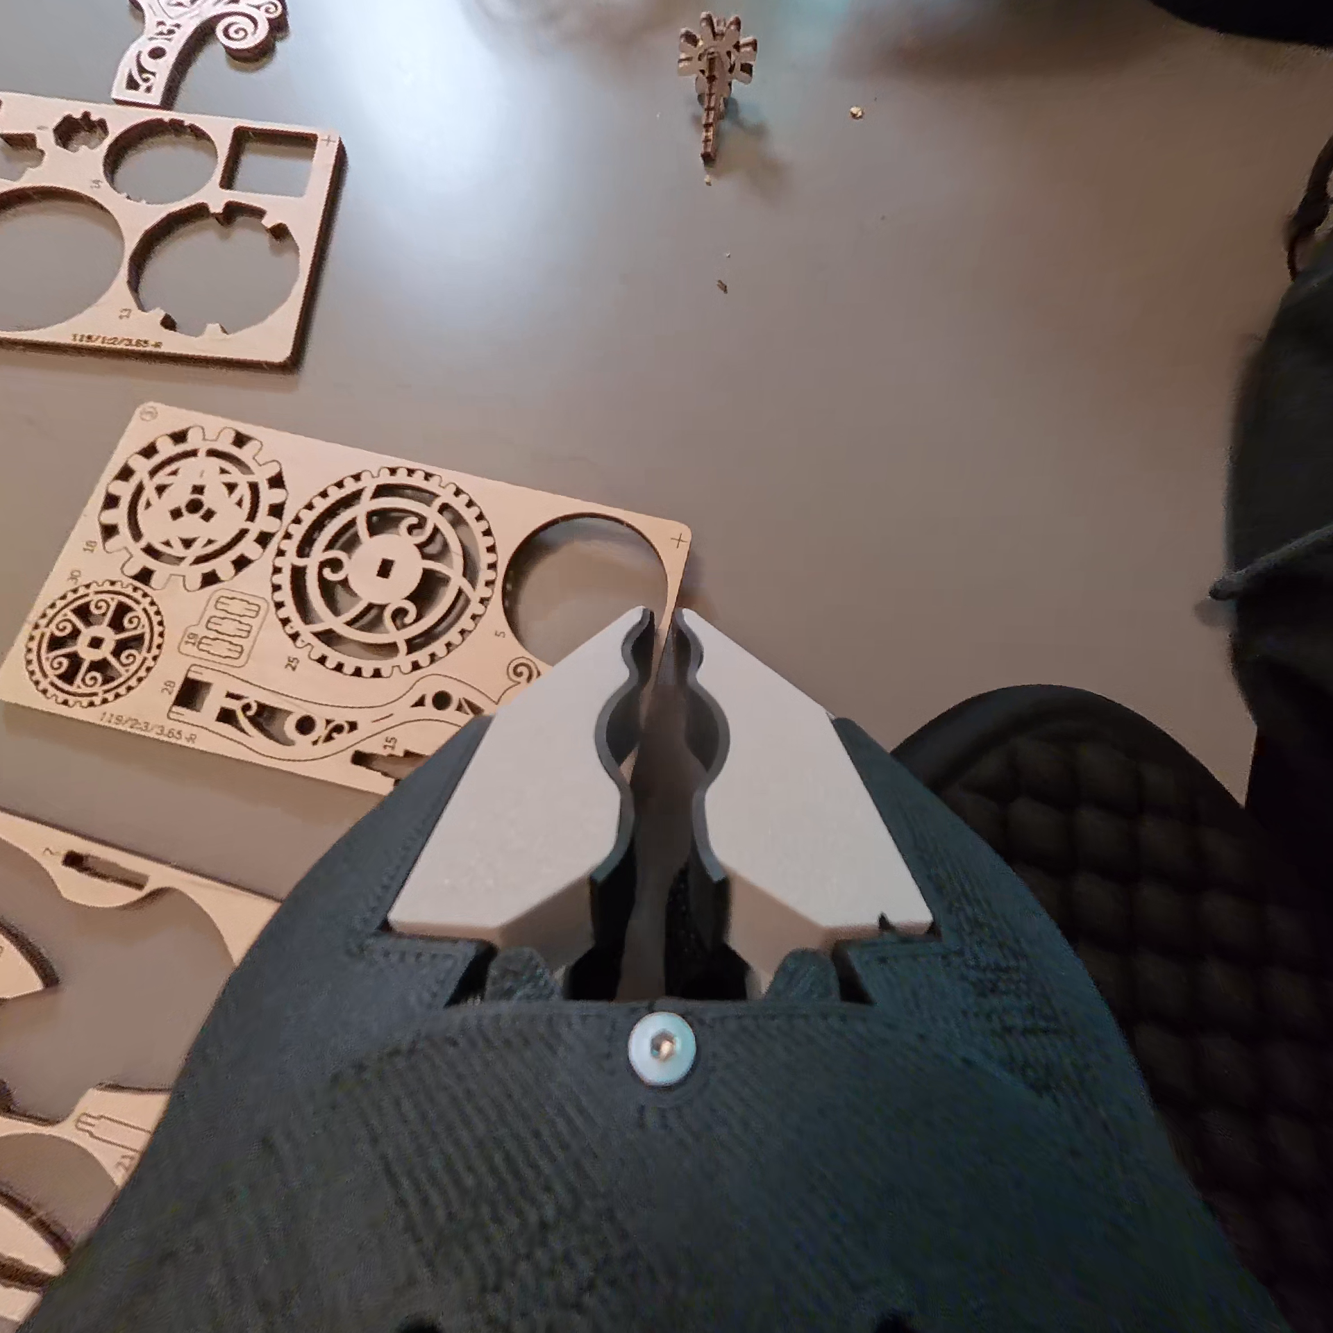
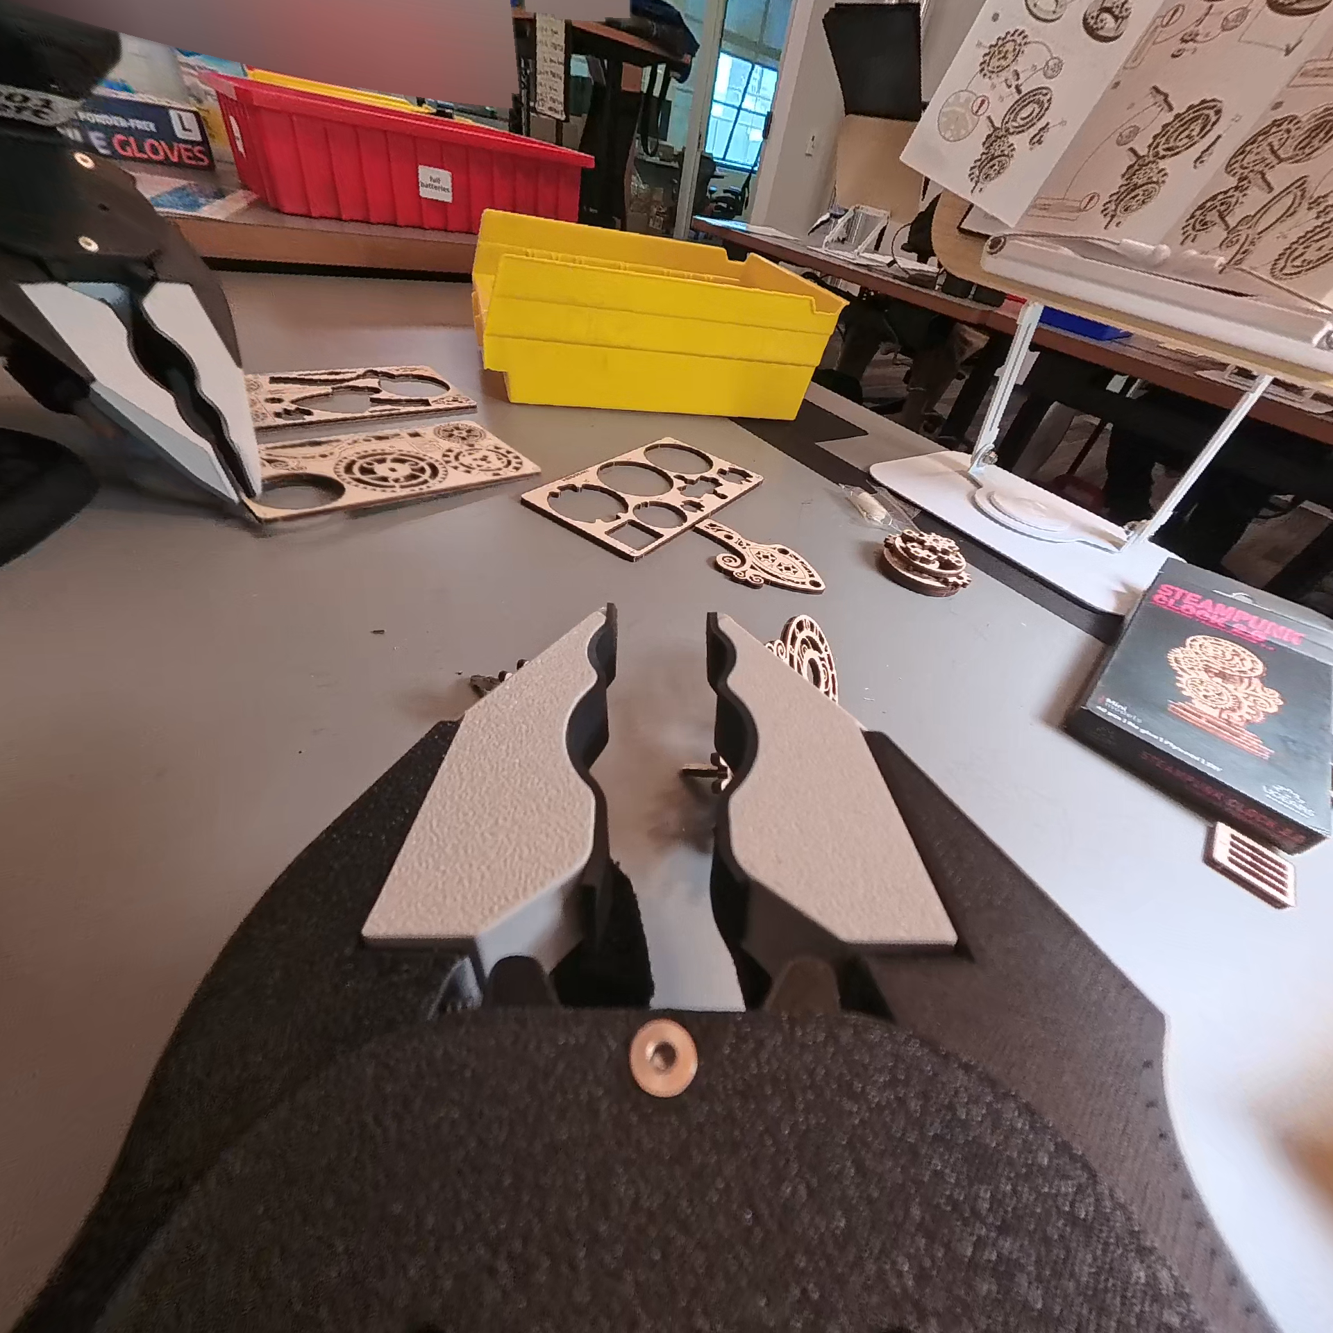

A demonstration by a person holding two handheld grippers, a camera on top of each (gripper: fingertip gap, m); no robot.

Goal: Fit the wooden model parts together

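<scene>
Left gripper (image 1: 663, 620), nearly closed, pinches the corner of the pale laser-cut gear sheet (image 1: 303, 599) lower left; right gripper (image 2: 660, 627), half open, empty, faces it.

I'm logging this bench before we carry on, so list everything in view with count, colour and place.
table: one, grey, under everything
gear sheet: one, pale wood, table's left
cut-out sheets: two, pale wood, either side of gear sheet
ornate part: one, wood, beside a cut-out sheet
gear stack: one, wood, near stand
gear on shaft: one, wood, alone on bare table
box: one, black, table's right
slatted piece: one, wood, against box
stand: one, white, holds pages
yellow bins: at least two, stacked, table's back
red bin: one, far bench
left gripper: grey fingers, shut on gear sheet's corner
right gripper: grey fingers, open, low over table
</scene>
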